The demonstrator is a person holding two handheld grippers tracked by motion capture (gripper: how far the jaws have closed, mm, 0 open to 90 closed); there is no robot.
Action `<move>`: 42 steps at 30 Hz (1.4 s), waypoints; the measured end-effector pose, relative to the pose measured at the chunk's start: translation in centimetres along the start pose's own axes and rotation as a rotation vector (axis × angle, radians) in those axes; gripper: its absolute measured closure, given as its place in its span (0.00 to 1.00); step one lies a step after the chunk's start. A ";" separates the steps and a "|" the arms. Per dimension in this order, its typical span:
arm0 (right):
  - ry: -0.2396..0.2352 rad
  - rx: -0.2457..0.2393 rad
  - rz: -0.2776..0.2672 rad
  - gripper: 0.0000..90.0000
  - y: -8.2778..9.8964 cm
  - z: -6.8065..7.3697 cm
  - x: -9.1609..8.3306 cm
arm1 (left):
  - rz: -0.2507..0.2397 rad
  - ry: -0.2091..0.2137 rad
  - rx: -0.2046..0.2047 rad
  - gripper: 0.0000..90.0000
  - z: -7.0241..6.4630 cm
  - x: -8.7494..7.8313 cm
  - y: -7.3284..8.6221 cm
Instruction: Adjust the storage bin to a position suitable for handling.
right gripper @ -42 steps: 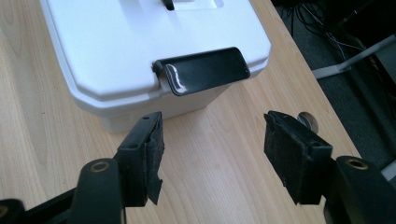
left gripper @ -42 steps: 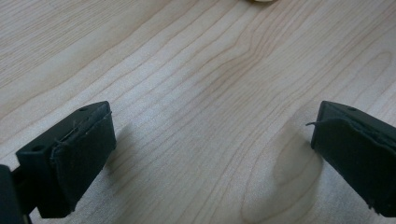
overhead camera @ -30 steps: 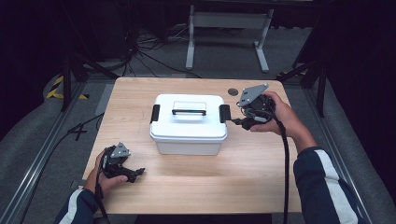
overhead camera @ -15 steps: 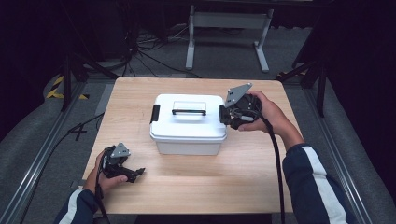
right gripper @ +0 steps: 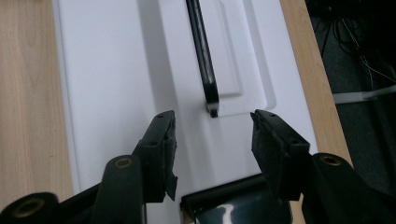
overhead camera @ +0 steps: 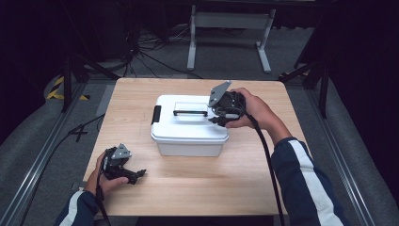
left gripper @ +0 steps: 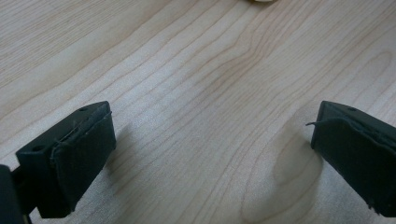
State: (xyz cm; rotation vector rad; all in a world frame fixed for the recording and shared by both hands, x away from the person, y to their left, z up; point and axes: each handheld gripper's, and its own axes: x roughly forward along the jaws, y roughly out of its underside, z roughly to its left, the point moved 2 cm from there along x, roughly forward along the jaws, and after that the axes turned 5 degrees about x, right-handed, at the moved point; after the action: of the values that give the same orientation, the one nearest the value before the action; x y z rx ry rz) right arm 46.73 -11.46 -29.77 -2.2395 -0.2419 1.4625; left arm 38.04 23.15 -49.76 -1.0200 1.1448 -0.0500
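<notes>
A white lidded box (overhead camera: 188, 136) stands mid-table, with a black carry handle (overhead camera: 190, 113) lying flat in the lid and a black latch (overhead camera: 155, 114) on its left end. My right gripper (overhead camera: 215, 120) hovers over the lid's right end, pointing left. In the right gripper view the lid (right gripper: 107, 70) lies under the right gripper (right gripper: 212, 135), whose jaws have just been closing. They are still open, and the handle's end (right gripper: 212, 105) lies just ahead of the gap. My left gripper (overhead camera: 136, 176) rests on the table at the front left. It (left gripper: 212, 149) is open over bare wood.
The right latch (right gripper: 233, 205) shows black below the right jaws. The wooden table (overhead camera: 197, 188) has free room in front of and around the box. A cable (overhead camera: 266, 155) trails from the right gripper over the table. Dark floor, cables and a metal stand lie beyond the far edge.
The right gripper has moved left from beside the box's right end to above the lid. The left gripper has stayed put.
</notes>
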 end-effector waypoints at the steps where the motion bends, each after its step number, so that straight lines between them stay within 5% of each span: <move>1: 0.000 -0.006 0.005 0.56 -0.2 0.0 0.1 | 0.001 0.001 -0.001 0.00 0.0 0.0 0.0; 13: -0.006 -0.037 0.034 0.66 -2.8 0.2 2.0 | 0.001 0.001 -0.001 0.00 0.0 0.0 0.0; 19: -0.053 -0.069 0.018 0.81 -3.8 0.4 2.0 | -0.002 0.000 0.001 0.00 0.0 0.0 0.0; 27: -0.055 -0.108 0.064 0.92 -4.7 0.6 2.7 | -0.001 -0.003 0.007 0.00 0.0 0.0 0.0; 42: -0.052 -0.130 0.082 0.94 -5.0 0.3 2.7 | 0.000 -0.010 0.013 0.01 0.0 -0.1 0.1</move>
State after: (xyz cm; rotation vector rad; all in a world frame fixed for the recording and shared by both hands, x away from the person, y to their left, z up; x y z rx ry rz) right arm 48.11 -5.91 -29.82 -2.3408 -0.2713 1.5914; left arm 37.99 23.28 -49.72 -1.0078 1.1344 -0.0520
